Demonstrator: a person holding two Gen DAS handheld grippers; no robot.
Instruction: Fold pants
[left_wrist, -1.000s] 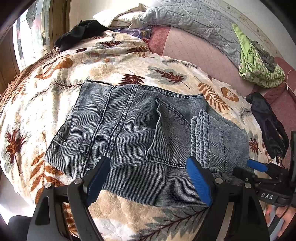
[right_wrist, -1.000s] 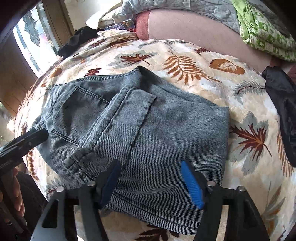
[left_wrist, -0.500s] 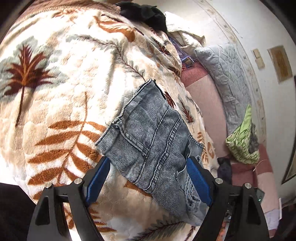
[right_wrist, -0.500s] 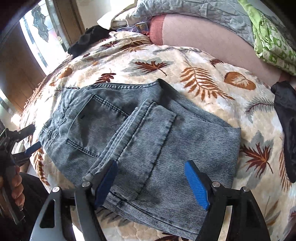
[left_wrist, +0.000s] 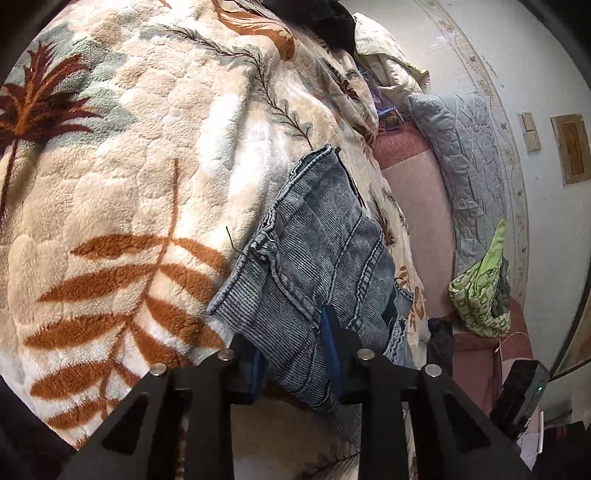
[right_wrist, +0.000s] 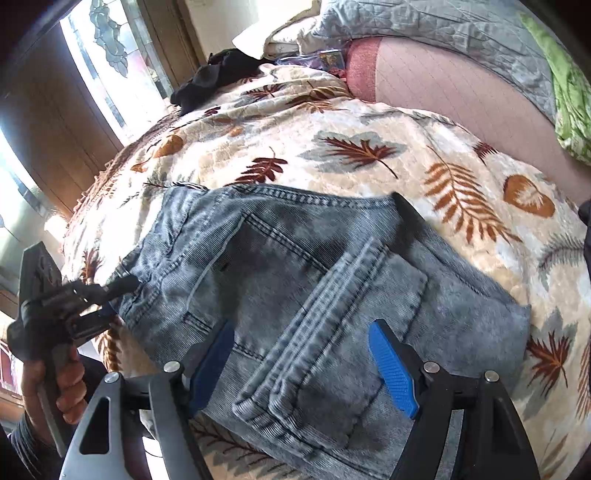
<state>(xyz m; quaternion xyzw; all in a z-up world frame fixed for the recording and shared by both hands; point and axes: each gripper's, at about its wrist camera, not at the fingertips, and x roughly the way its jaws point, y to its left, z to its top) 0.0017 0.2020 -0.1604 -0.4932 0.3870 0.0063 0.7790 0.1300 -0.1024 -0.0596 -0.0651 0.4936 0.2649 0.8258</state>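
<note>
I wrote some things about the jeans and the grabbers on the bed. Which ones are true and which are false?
1. The left gripper has pinched the edge of the jeans. True; its jaws have just been closing, with denim between them.
2. The right gripper is squeezing the jeans. False; its jaws stand wide open above them.
3. The jeans lie on a leaf-patterned blanket. True.
4. The jeans are spread out full length. False; they are already folded over.
5. A green cloth lies on top of the jeans. False; it lies apart, far back.
</note>
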